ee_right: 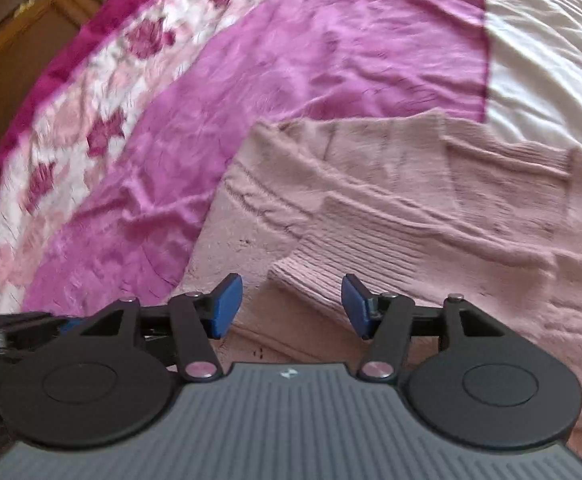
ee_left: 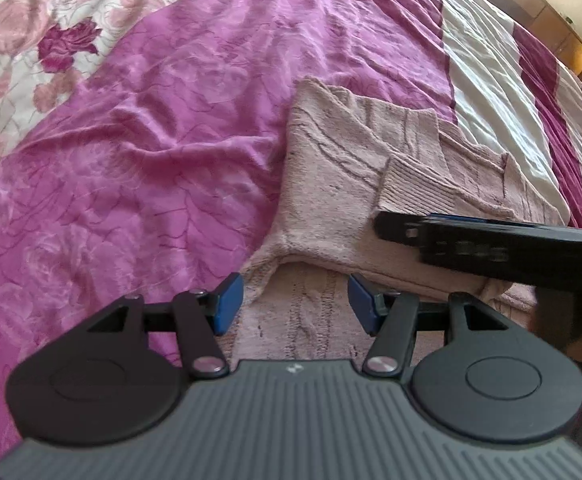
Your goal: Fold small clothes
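Pink sweater beneath both wide-spread, empty tongs.

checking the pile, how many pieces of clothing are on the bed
1: a pink knit sweater lies partly folded on the purple bedspread, just ahead of both open tongs, the left tongs and right tongs. More could lie outside these views.

Legible text: none; only a small white emblem, unreadable, on each claw body.

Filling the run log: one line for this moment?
left gripper: open, over sweater | right gripper: open, near cuff | sleeve folded across | bedspread
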The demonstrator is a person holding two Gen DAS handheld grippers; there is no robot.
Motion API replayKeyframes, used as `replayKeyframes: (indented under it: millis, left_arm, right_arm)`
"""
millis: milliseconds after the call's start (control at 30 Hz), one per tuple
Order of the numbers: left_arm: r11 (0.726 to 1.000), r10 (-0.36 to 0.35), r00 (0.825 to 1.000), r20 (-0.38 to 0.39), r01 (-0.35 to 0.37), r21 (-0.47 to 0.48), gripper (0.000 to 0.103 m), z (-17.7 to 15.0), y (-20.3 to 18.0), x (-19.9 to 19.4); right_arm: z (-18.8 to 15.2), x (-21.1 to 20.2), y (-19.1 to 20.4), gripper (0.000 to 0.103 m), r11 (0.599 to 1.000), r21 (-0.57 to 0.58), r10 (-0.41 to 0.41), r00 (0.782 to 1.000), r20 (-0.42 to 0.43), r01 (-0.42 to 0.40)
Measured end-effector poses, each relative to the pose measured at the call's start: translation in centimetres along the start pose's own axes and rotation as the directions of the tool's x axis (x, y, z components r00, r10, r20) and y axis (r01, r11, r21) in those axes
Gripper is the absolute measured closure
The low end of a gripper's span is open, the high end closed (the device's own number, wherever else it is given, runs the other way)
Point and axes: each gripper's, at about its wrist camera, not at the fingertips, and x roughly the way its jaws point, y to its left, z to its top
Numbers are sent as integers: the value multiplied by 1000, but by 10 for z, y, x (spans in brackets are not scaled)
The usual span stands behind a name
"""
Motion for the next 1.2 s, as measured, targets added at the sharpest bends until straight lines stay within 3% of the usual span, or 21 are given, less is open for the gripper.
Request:
replayKeyframes:
  millis: [100,167,233,300,500,767,1033,1200]
  left_arm:
    - [1000,2,1000,-3,-2,-16,43,-3,5,0]
    - [1000,0,1000,-4,0,-23,43,-5,7,-2]
    - [1000,-3,1000,-2,3,-24,43,-5,8,-4]
    - [1000,-6,1000,4,6,-21,43,-4,7,-6]
    - [1000,-18,999,37,18,-1,43,7,-2,-10]
    - [997,-29,998,56,25,69,43,19,-30,1]
    - [989,-20,999,35,15,148,43,17,-61,27]
    - [985,8,1000,14,-10,175,43,13,-74,44]
  right_arm:
    - [2,19,5,41,998,-50,-47,999,-10,47]
    - [1,24,4,49,996,-55,-67,998,-9,66]
    - [1,22,2,79,994,-58,-95,995,2,95]
    - [1,17,-5,93,994,-42,-102,995,9,103]
    - [5,-40,-32,94,993,69,-100,986,136,91]
    - [-16,-121,-89,94,965,227,-191,947,259,132]
    - [-67,-155,-162,94,904,351,-338,912,232,245]
    - [-107,-146,-201,94,851,428,-392,910,134,304]
